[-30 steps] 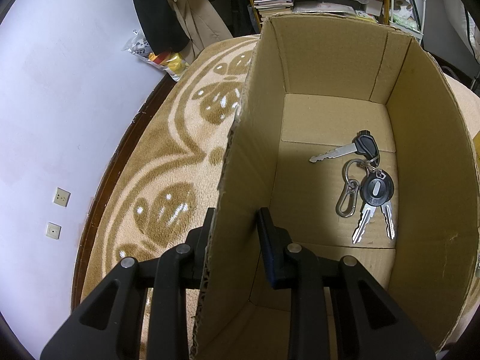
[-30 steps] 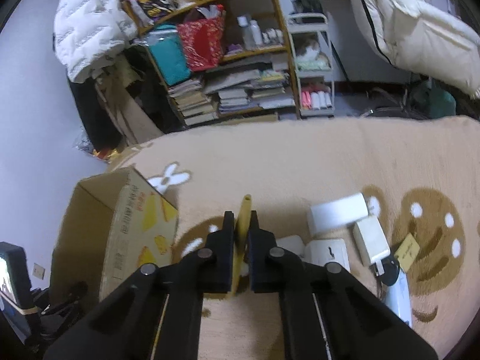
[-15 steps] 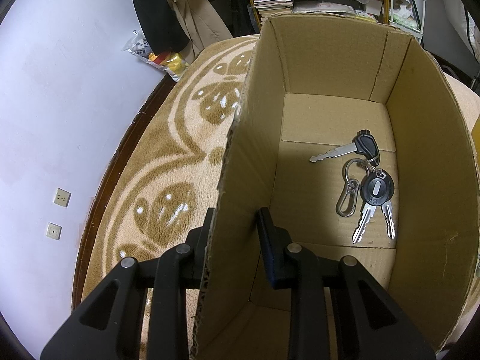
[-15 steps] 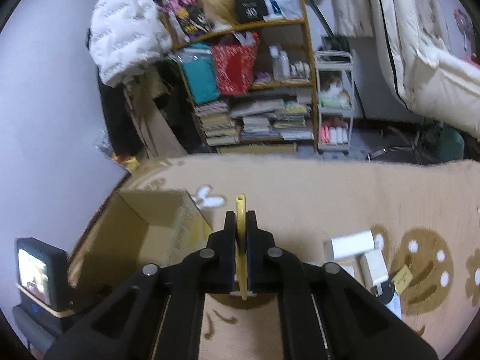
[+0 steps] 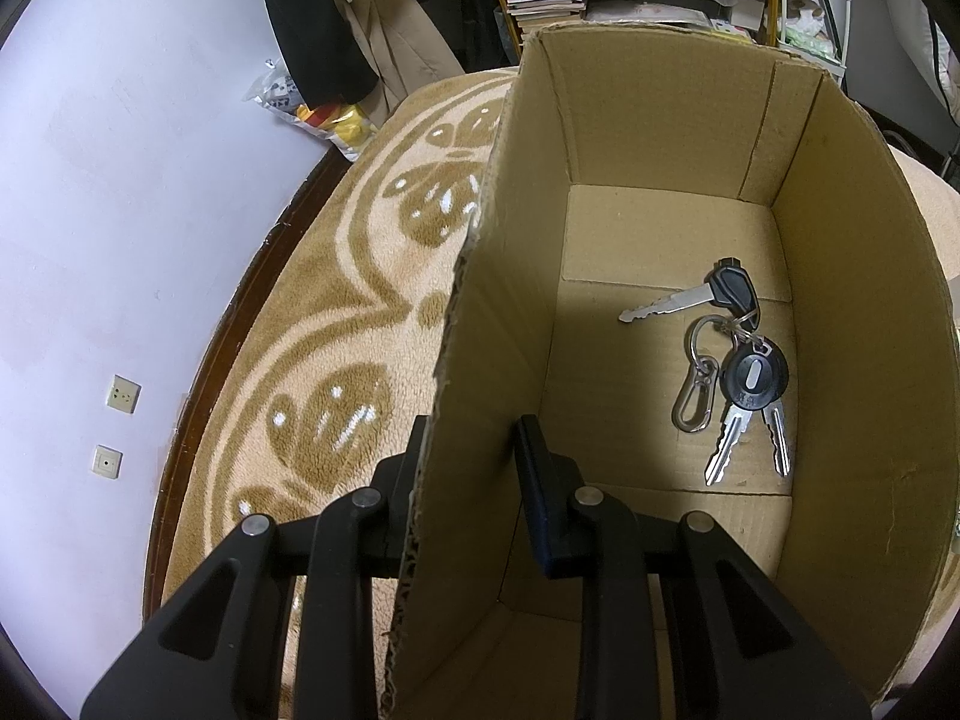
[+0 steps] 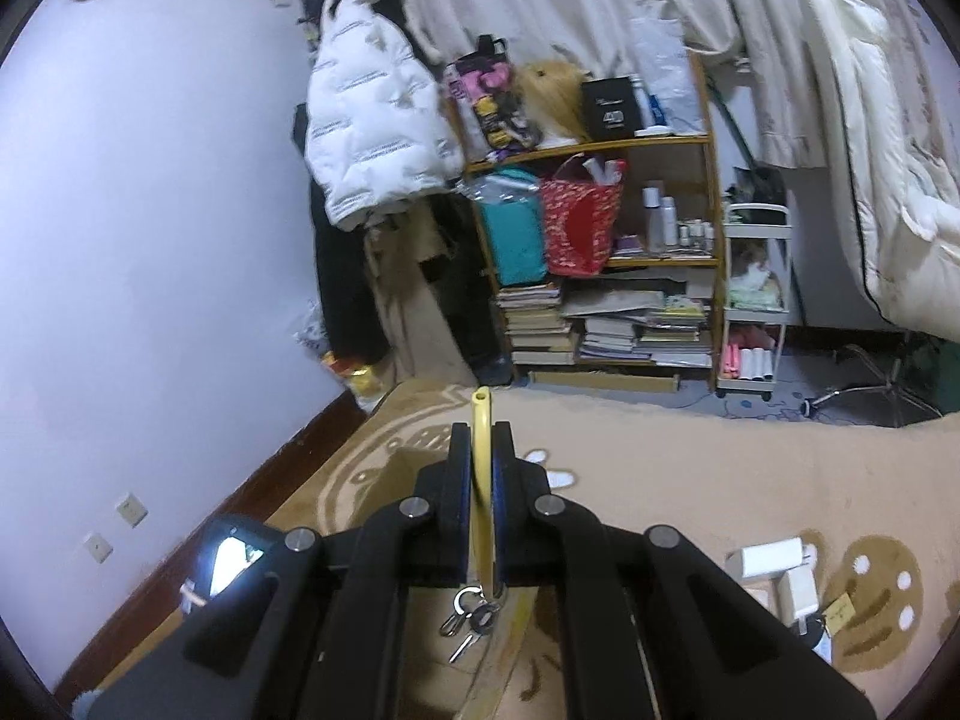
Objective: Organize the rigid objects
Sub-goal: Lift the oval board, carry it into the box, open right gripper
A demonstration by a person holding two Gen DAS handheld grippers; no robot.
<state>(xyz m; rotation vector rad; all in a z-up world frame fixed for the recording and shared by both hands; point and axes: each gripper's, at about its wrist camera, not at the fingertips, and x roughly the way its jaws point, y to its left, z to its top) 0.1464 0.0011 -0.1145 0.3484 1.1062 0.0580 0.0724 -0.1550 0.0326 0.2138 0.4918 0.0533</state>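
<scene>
**Op:** On the left wrist view, my left gripper is clamped over the near wall of the cardboard box, one finger outside and one inside. I read that as bracing the box so it stays put on the rug while things go in. A key bunch already lies on the box floor, toward the right wall.

**Obs:** Anything you can't see there?

**Op:** The near corner of the floor sits behind my own fingers, and the outside of the box is out of view.

**Obs:** And the right wrist view?

**Op:** The right gripper is closed tight on a thin yellow flat object, held on edge and raised above the rug. Its top pokes past the fingertips. I'd guess it's carried upright so it can drop straight into the box.

**Obs:** What is it?

**Op:** Can't tell; only the edge shows. Keys show below the fingers, which suggests I'm over the box. White blocks wait on the rug to the right, partly cut off.
</scene>
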